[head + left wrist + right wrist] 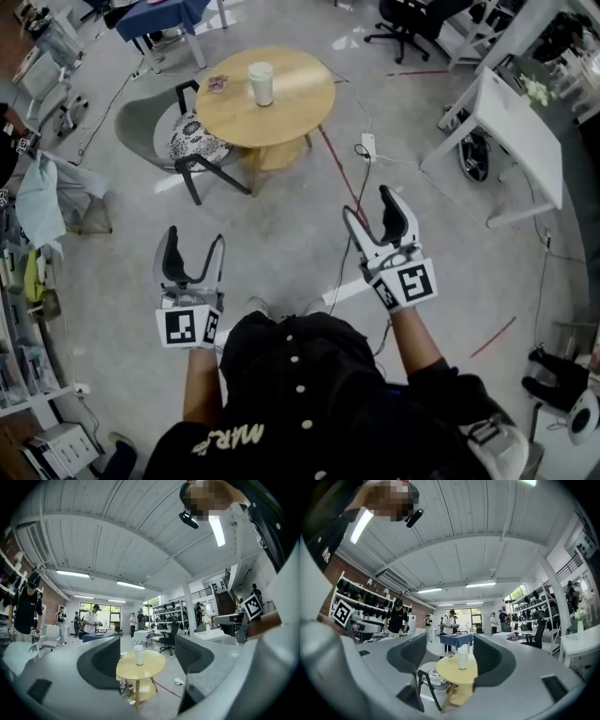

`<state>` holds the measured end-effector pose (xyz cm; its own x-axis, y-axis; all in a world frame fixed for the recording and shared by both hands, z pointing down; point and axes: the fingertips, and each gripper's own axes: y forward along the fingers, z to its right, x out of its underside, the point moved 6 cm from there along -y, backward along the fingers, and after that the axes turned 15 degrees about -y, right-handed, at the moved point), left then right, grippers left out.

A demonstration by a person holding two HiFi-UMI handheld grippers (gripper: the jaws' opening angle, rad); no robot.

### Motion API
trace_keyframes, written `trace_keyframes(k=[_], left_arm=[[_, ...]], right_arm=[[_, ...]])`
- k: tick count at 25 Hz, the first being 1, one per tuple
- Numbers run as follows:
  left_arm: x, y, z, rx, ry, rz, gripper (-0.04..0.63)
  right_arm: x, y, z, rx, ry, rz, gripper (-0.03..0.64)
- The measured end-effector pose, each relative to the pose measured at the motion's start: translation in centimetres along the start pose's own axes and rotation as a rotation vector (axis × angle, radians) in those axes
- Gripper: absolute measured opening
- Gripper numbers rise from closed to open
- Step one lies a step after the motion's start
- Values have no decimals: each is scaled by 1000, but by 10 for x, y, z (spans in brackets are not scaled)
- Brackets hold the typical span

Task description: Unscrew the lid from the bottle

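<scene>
**Both grippers open, well short of the round table**

A round table (291, 117) with a smooth, pale wooden top is seen on a grey concrete floor (281, 234). The bottle (261, 84), a pale upright cylinder with a round lid (260, 69) on its top, is stood near the middle of the table. A small flat purplish thing (217, 83) is laid on the table towards its left edge. A grey shell-shaped chair (141, 122) with black legs is drawn up at the table's left side, and a round patterned cushion (195, 141) lies on its seat, partly under the table's rim. A white power strip (367, 145) lies on the floor just right of the table.

The left gripper (195, 239) is held level, well apart from the table on its near side. Its 2 curved jaws, lined with dark textured pads, are spread wide and nothing is pinched between them. The right gripper (367, 203) is held likewise on the near side of the table, its 2 jaws apart and empty. In each gripper view the table and bottle are framed far off between the jaws. A white cube with black square markers is carried on each gripper.
</scene>
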<state>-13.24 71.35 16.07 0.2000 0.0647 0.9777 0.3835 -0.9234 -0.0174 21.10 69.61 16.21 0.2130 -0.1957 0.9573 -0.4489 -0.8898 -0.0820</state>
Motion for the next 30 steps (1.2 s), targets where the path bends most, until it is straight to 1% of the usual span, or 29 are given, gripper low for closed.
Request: trace_keyframes(k=[5, 10, 14, 17, 21, 26, 30], left_arm=[[8, 3, 19, -24, -5, 4, 350], [13, 21, 16, -32, 3, -2, 350], [11, 48, -1, -18, -10, 7, 348], [6, 71, -19, 1, -16, 17, 348], [2, 106, -50, 18, -85, 25, 348], [-13, 150, -80, 44, -42, 16, 348], [-20, 175, -110, 61, -40, 11, 350]], right_arm=[[11, -11, 15, -27, 11, 0, 301], [23, -2, 27, -26, 19, -9, 299], [21, 22, 35, -4, 14, 0, 298], [22, 45, 43, 15, -10, -24, 298], [19, 82, 54, 35, -28, -29, 293], [14, 133, 63, 73, -36, -24, 285], [10, 176, 57, 67, -9, 34, 285]])
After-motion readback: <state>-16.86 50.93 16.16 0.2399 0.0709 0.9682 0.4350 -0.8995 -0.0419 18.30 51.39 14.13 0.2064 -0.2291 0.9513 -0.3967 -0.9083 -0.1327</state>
